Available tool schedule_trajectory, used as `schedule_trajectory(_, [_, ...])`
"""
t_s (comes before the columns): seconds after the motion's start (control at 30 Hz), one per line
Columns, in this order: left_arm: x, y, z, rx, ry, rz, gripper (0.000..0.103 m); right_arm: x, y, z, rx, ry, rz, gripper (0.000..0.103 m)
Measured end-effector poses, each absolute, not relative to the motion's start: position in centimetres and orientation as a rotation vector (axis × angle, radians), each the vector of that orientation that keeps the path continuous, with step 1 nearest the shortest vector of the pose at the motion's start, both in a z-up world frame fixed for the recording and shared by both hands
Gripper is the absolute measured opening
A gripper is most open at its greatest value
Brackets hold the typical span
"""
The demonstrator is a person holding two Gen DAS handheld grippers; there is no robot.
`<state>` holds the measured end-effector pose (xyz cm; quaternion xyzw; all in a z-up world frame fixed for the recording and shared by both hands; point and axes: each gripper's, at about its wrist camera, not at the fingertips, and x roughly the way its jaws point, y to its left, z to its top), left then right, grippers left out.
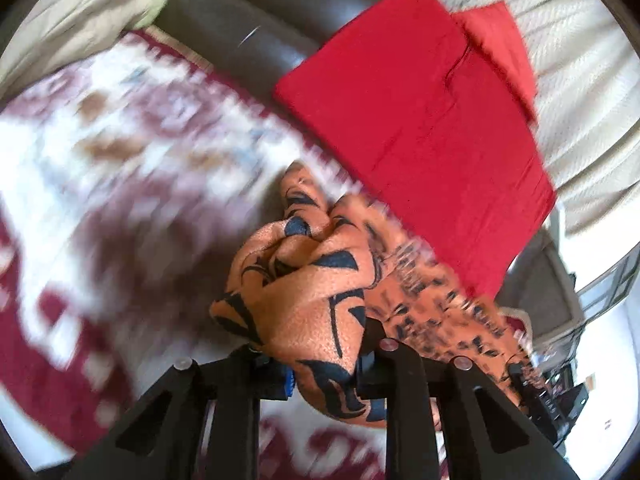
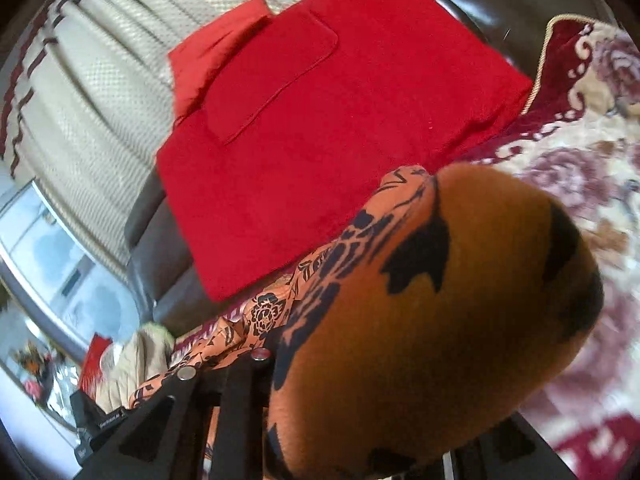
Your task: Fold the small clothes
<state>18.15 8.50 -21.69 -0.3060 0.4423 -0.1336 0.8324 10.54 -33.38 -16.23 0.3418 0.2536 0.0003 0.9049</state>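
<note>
Orange cloth (image 1: 304,292) with a black pattern is the piece in hand, and it is bunched, not folded. Beside it, toward the dark sofa edge (image 1: 248,28), the red garment (image 1: 416,120) lies flat and squared with a lighter red piece (image 1: 500,36) tucked under its far corner; that one looks finished, so I judge one item done and the orange one only just started.

From the left wrist camera, the left gripper (image 1: 320,364) has its jaws drawn nearly together on a crumpled wad of the orange cloth, which bulges out between and over the fingers (image 1: 392,356). From the right wrist camera, the right gripper (image 2: 276,364) is mostly hidden by a big fold of the same cloth (image 2: 440,300) draped over it close to the lens; only the one finger (image 2: 240,384) shows clearly, so the grip itself is out of sight, though the cloth hanging from it suggests a narrow pinch.

Between the two grippers the orange cloth stretches just in front of the red garment, above the floral rug (image 1: 120,160). Still to do, as I judge it: spread the cloth flat, fold it over, and set it by the red garment.
</note>
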Motion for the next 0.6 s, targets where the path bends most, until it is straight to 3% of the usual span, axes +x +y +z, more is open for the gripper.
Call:
schedule_trajectory(0.13, [15.5,9.6,-23.6,-0.629,1.085,-0.237,0.032,8.6,-34.1,-19.6,0.765,0.762,0.007,0.03])
schedule_trajectory(0.27, [12.4,11.4,-19.2,-0.489,0.984,-0.185,0.032,7.1,-36.4,-20.8,0.94,0.897,0.05,0.036])
schedule_trajectory(0.33, [11.6,11.7,-16.5,-0.402,0.907,-0.172,0.041,6.0,-37.2,-19.1,0.91,0.912,0.081,0.068])
schedule_trajectory(0.4, [12.2,11.6,-14.5,-0.35,0.865,-0.197,0.074,5.0,-37.4,-17.7,0.88,0.901,0.118,0.07])
schedule_trajectory(0.6, [16.0,5.2,-14.0,-0.123,0.901,-0.263,0.079,5.4,-35.1,-14.2,0.854,0.755,0.264,0.07])
